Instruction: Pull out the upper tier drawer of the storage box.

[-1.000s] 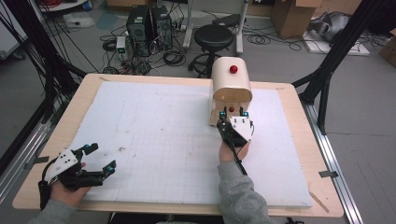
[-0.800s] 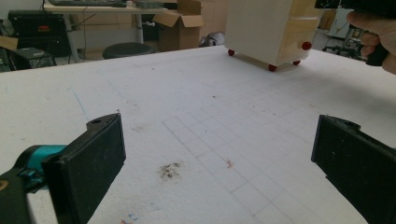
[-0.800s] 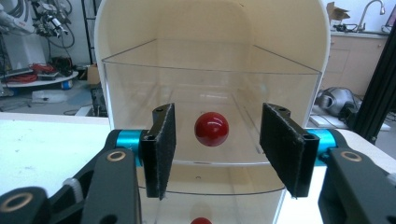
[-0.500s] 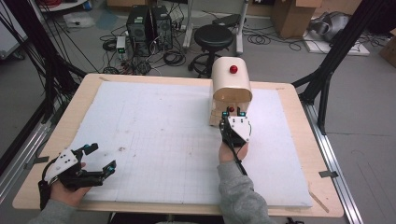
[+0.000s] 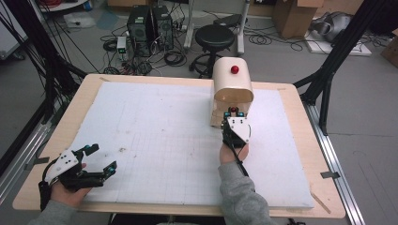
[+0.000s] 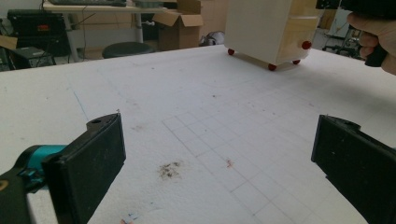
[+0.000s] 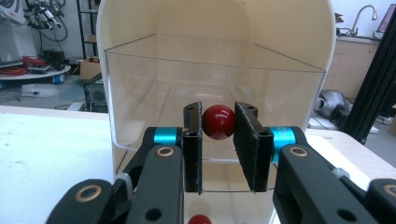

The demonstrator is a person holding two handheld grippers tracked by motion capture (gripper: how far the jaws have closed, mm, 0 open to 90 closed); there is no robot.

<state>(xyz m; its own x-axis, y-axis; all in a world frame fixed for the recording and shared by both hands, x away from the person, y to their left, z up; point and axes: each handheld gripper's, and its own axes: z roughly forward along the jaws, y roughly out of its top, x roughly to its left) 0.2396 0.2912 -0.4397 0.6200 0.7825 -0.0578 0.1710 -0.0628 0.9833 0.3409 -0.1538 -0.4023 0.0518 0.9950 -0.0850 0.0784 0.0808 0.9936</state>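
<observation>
A cream arched box (image 5: 233, 89) with a red ball (image 5: 234, 70) on top stands at the far right of the white mat. Its front holds a clear panel (image 7: 154, 88) with a red knob (image 7: 218, 122). My right gripper (image 7: 218, 128) has just been closing its jaws, and they now press on that knob from both sides. In the high view my right gripper (image 5: 233, 115) sits right at the box's front. My left gripper (image 5: 104, 157) rests open at the near left of the mat, far from the box (image 6: 268, 28), with nothing between its wide jaws.
The white gridded mat (image 5: 159, 122) covers a wooden table (image 5: 300, 103). A second red knob (image 7: 200, 219) shows lower on the box front, and red feet (image 6: 271, 67) sit under the box. A stool (image 5: 214, 37) and computer towers (image 5: 149, 23) stand beyond the far edge.
The right gripper's jaws have drawn together at the box's front. Both hands have stayed in place, and the left gripper looks the same.
</observation>
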